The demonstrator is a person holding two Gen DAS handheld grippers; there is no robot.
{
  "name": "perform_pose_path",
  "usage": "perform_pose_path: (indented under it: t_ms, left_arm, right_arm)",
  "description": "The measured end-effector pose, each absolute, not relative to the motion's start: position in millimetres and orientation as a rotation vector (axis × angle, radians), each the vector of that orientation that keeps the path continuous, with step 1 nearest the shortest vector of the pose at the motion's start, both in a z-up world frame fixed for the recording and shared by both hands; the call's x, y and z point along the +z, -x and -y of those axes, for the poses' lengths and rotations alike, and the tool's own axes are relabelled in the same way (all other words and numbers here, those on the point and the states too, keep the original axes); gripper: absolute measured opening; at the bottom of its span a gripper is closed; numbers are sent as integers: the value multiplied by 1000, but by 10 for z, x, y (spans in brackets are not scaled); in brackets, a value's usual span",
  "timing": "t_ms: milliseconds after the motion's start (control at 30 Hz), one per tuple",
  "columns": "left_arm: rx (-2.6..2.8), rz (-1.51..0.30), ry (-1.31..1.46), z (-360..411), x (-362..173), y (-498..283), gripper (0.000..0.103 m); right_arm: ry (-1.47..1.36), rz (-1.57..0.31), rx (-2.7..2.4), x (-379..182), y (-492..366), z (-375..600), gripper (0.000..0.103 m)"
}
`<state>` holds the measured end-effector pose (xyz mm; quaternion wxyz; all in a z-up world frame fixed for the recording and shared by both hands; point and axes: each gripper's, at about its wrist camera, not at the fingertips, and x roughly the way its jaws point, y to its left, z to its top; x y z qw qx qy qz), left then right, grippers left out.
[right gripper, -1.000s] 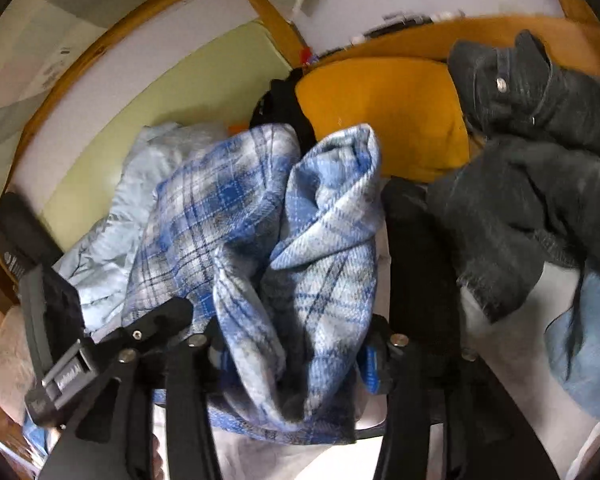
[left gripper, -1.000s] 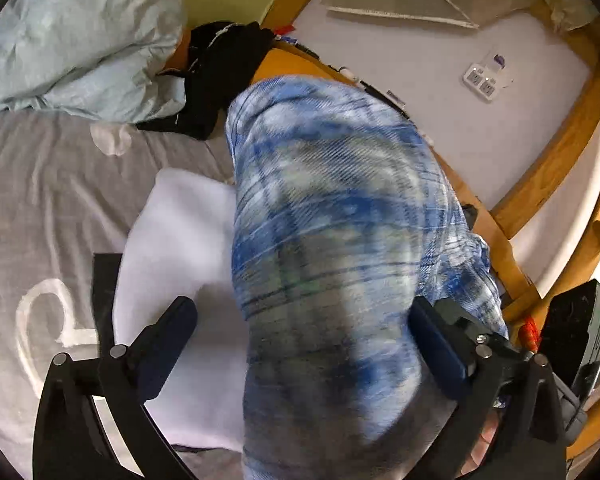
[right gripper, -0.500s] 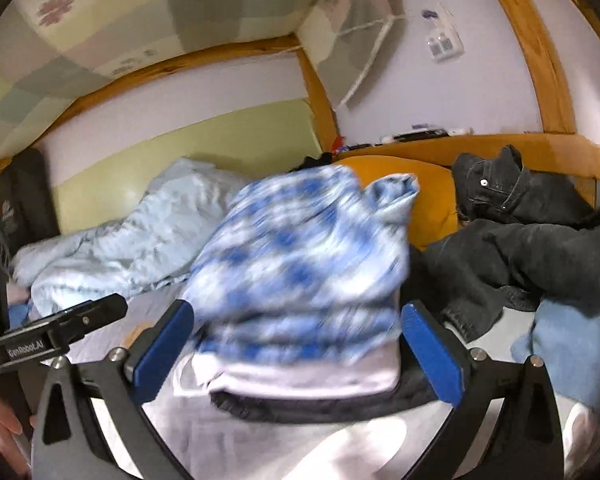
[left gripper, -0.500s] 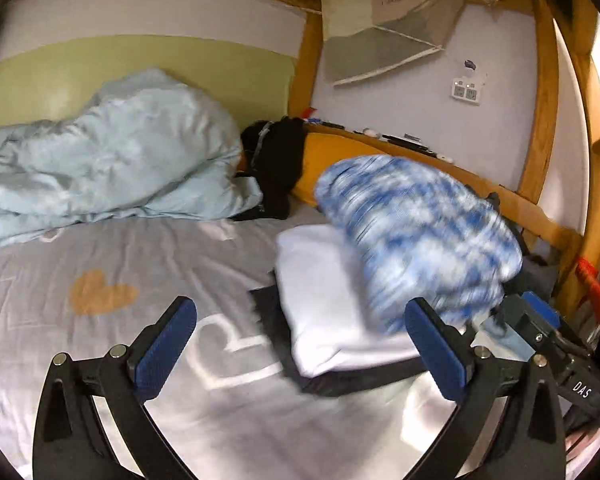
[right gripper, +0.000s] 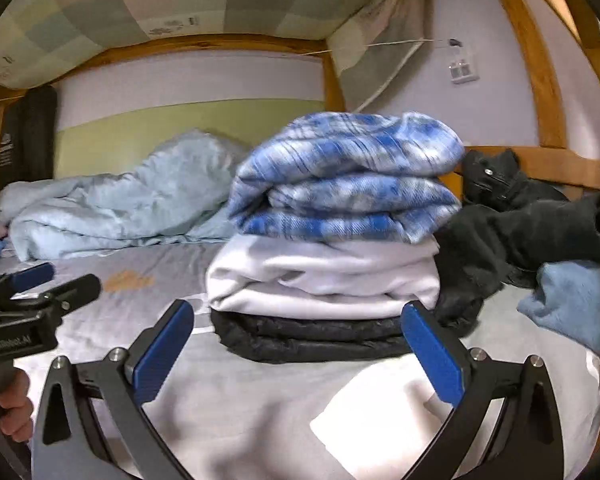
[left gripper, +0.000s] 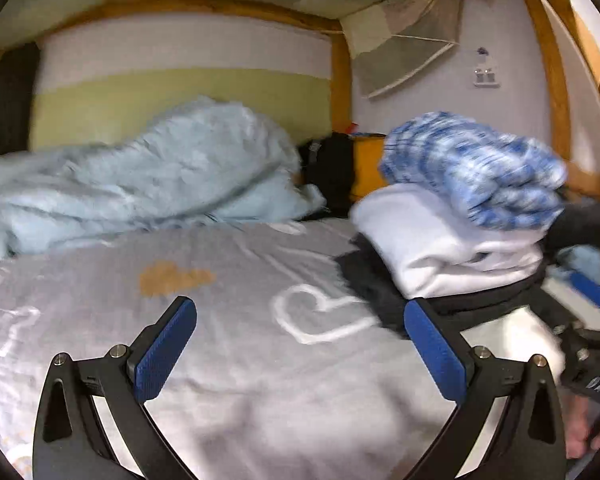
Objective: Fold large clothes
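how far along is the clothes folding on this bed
Done: blue plaid garment sits folded on the white one and a black one. In hand: nothing; left gripper and right gripper are open. Left: the dark clothes heaped right of the stack.

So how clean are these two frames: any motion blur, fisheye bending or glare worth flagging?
Left wrist view: the plaid shirt and the pale blue duvet are smeared by motion, and the wooden bed posts bow outward. Right wrist view: less smeared, though the plaid pattern still streaks sideways; black corners mask the edges. No glare in either; the light is dim and even.
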<state>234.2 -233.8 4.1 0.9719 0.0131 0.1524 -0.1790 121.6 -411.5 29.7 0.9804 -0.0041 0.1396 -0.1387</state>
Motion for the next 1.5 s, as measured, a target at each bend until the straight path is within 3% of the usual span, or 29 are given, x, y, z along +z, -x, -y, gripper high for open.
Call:
perform_pose_path:
  t_ms: [167, 1500]
  left_arm:
    - [-368, -355, -37, 2329, -98, -2460, 103]
    - [-426, -353, -66, 2394, -88, -2325, 103]
  right_arm:
    - [12, -354, -330, 138, -1316, 4136, 103]
    - [105, -375, -399, 73, -1351, 3986, 103]
